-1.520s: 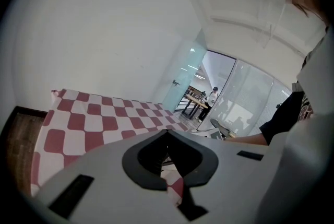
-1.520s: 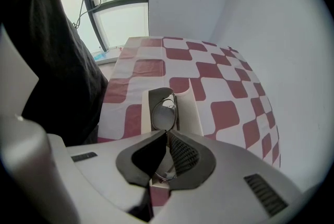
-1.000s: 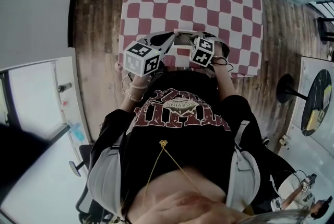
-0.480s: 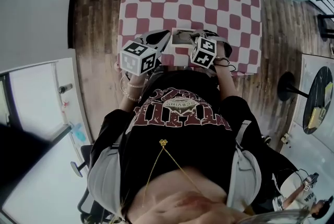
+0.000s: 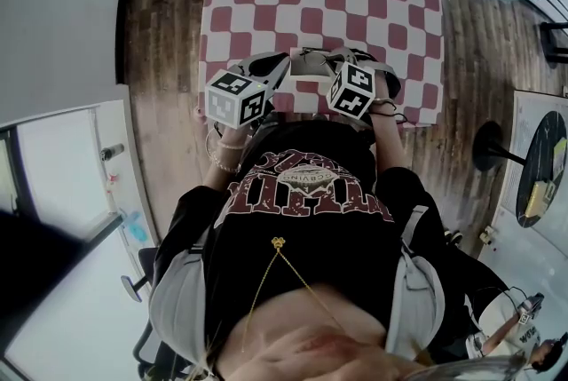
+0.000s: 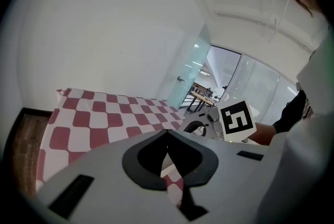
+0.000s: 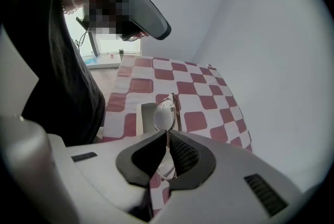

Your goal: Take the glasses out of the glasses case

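**Right jaws pinch the glasses by the case**

The right gripper [image 7: 167, 132] has its black ribbed jaws pressed together on the thin metal-rimmed, clear-lens glasses [image 7: 163, 114]. One lens stands up past the jaw tips at the frame's centre, and more of the rim shows lower down in the gap. Just left of that lens, the pale rectangular glasses case [image 7: 144, 117] lies on the red-and-white checked tablecloth [image 7: 203, 97]. The left gripper [image 6: 167, 132] has its jaws closed tip to tip on nothing, with only cloth seen through the gap.
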`<state>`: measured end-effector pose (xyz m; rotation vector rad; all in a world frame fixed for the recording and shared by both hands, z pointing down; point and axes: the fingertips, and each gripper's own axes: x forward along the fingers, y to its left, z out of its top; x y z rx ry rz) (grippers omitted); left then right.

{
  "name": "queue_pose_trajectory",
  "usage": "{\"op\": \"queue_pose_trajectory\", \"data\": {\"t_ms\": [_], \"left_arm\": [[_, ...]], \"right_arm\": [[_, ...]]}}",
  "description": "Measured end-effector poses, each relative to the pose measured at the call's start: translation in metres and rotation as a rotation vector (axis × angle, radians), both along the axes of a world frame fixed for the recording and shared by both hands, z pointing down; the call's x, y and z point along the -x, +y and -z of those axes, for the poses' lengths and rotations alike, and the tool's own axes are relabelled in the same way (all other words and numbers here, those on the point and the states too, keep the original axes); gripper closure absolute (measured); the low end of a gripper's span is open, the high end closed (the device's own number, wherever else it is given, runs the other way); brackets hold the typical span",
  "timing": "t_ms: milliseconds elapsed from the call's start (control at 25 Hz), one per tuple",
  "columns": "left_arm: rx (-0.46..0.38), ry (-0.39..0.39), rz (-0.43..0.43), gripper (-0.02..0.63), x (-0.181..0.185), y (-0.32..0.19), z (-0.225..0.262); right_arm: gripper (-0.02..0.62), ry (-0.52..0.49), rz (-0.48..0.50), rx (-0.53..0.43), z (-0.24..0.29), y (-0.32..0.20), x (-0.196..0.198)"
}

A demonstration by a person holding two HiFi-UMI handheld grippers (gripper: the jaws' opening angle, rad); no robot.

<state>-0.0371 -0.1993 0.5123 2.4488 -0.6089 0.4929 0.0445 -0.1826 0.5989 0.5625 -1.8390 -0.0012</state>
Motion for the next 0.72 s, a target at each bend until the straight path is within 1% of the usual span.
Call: {"op": "queue_pose_trajectory", "data": {"t_ms": [280,440,720], "left_arm": [[0.002,-0.006,-0.005,0.607,-0.004,0.002,-0.002],[0.008,-0.009,-0.008,0.607,-0.006,0.004,-0.004],[0.003,-0.023,-0.018,0.607,-0.008,0.007,-0.005]], "right_arm": [[0.56,-0.012,-0.001,-0.023,0.025,-0.002,-0.002],[0.56,-0.029,-0.001,-0.018,0.036,-0.001,-0.003],[0.56,-0.015,0.01,-0.014,0.051,0.003,-0.007]]}}
